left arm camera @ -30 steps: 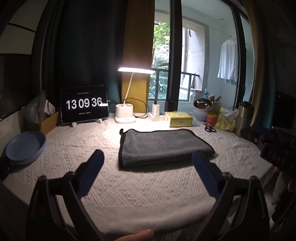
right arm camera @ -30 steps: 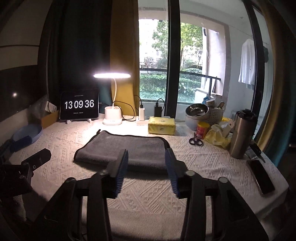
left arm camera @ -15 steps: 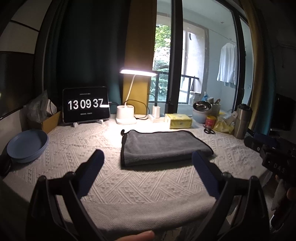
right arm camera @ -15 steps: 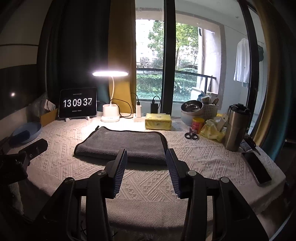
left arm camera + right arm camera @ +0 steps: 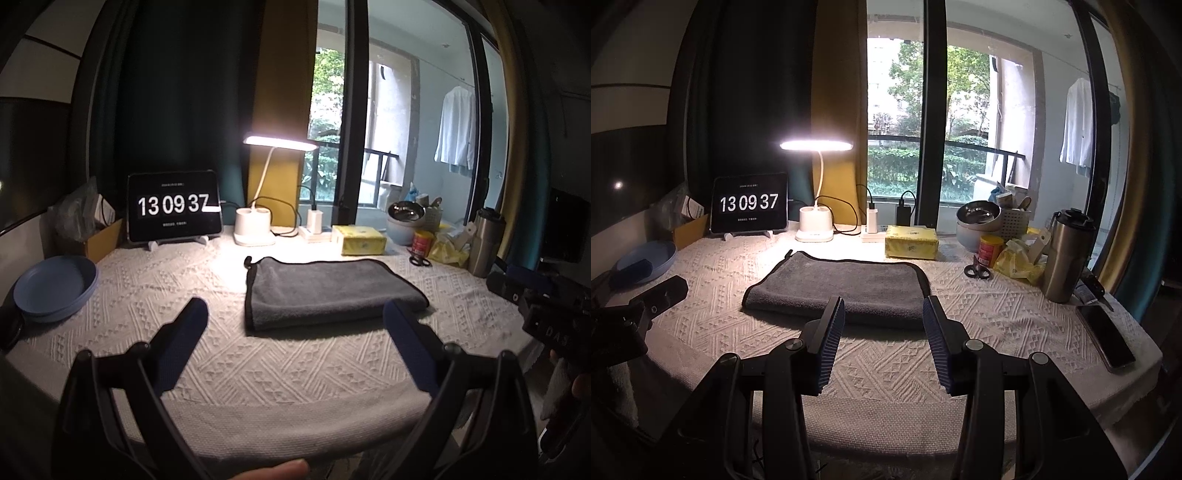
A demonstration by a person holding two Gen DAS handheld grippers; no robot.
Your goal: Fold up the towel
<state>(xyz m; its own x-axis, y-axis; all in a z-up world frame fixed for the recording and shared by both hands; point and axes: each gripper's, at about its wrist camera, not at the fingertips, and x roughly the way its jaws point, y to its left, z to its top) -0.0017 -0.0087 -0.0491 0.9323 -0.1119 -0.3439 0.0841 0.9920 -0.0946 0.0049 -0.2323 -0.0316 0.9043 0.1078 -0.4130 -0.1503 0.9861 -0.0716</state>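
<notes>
A grey towel [image 5: 325, 291] with a dark edge lies folded flat on the white textured tablecloth [image 5: 288, 369]; it also shows in the right wrist view [image 5: 846, 286]. My left gripper [image 5: 295, 314] is open wide and empty, held back near the table's front edge, short of the towel. My right gripper [image 5: 884, 310] is open and empty, also near the front edge, its fingertips just before the towel's near edge. The right gripper's body shows at the right of the left wrist view [image 5: 546, 306], the left one at the left of the right wrist view [image 5: 639, 306].
At the back stand a tablet clock [image 5: 173, 206], a lit desk lamp [image 5: 255, 225], a yellow tissue pack [image 5: 360, 240] and metal bowls [image 5: 979, 218]. Blue plates [image 5: 51, 288] sit at the left. Scissors [image 5: 977, 271], a steel tumbler [image 5: 1065, 254] and a phone [image 5: 1106, 338] sit at the right.
Both grippers have drawn back from the towel toward the table's front edge and risen a little. The towel has not moved. Both stay open.
</notes>
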